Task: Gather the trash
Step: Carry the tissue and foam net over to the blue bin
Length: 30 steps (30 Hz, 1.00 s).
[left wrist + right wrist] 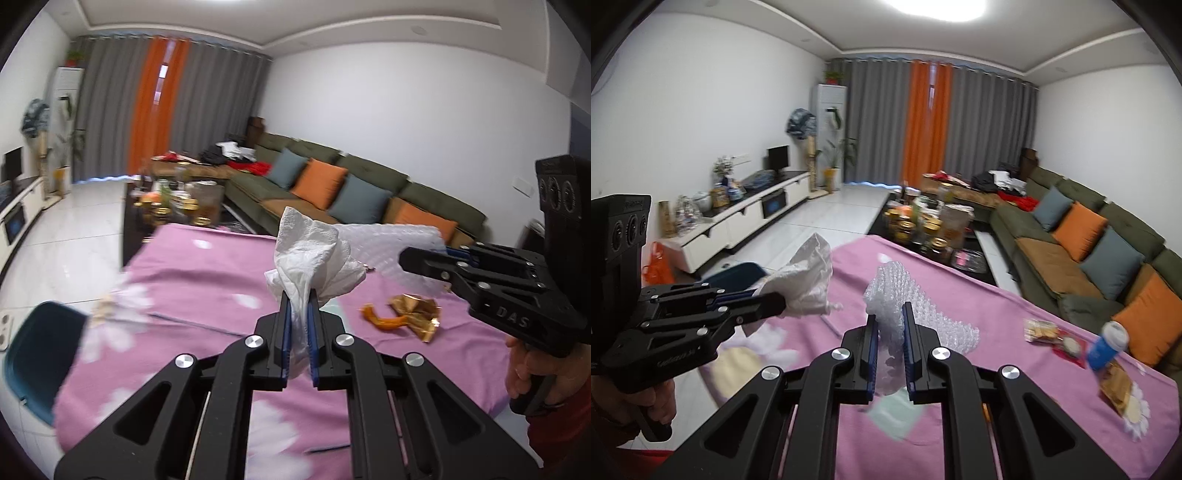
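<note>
Our left gripper [298, 295] pinches a crumpled white tissue [314, 254] above the pink floral table [192, 273], while our right gripper [890, 314] clamps a sheet of bubble wrap [905, 295], an orange peel [384, 318] and gold wrapper [417, 314] lying beyond.

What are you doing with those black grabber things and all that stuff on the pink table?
A person is tidying trash off the table with the pink flowered cloth, holding a grabber in each hand. The left gripper is shut on a crumpled white tissue. The right gripper is shut on a piece of bubble wrap. Both pieces are lifted above the table. An orange peel, a gold wrapper, snack packets and a blue can are yet to be picked up.
</note>
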Tool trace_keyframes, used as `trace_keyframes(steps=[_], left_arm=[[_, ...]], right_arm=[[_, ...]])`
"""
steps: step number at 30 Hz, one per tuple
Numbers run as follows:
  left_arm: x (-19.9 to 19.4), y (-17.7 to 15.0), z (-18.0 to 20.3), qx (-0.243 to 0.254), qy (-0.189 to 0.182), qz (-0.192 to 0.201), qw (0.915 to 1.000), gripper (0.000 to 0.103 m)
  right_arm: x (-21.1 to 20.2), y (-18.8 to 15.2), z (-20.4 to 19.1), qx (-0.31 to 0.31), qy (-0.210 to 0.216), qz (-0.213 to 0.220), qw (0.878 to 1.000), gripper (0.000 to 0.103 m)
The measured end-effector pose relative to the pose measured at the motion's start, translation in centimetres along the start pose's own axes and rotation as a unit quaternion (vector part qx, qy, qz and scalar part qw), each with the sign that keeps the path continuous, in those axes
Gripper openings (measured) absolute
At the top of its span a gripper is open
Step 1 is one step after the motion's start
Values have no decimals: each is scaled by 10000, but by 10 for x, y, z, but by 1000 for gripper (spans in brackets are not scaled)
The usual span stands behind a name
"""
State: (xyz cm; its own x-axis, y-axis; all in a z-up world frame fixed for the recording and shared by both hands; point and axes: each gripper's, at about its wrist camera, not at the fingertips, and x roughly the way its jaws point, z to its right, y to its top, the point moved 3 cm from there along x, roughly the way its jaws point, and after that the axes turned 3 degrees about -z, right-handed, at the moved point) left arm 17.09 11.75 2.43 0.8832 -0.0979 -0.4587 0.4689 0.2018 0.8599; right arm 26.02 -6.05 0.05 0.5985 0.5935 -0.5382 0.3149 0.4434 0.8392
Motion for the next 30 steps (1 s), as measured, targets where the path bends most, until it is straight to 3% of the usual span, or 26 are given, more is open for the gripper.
trace_keyframes(steps=[8, 15, 23, 30], left_arm=[[-71, -11, -68, -375, 723, 299, 9962, 8], [-104, -16, -113, -612, 1196, 417, 9901, 8], [-139, -23, -181, -918, 1752, 501, 9790, 8], [-153, -39, -249, -1230, 2295, 280, 9651, 8]], right_arm=[[3, 16, -65, -303, 514, 131, 9981, 10], [18, 28, -102, -484, 935, 99, 9944, 10], [40, 45, -148, -693, 1423, 7, 9874, 10], [81, 63, -180, -641, 2054, -286, 9762, 10]])
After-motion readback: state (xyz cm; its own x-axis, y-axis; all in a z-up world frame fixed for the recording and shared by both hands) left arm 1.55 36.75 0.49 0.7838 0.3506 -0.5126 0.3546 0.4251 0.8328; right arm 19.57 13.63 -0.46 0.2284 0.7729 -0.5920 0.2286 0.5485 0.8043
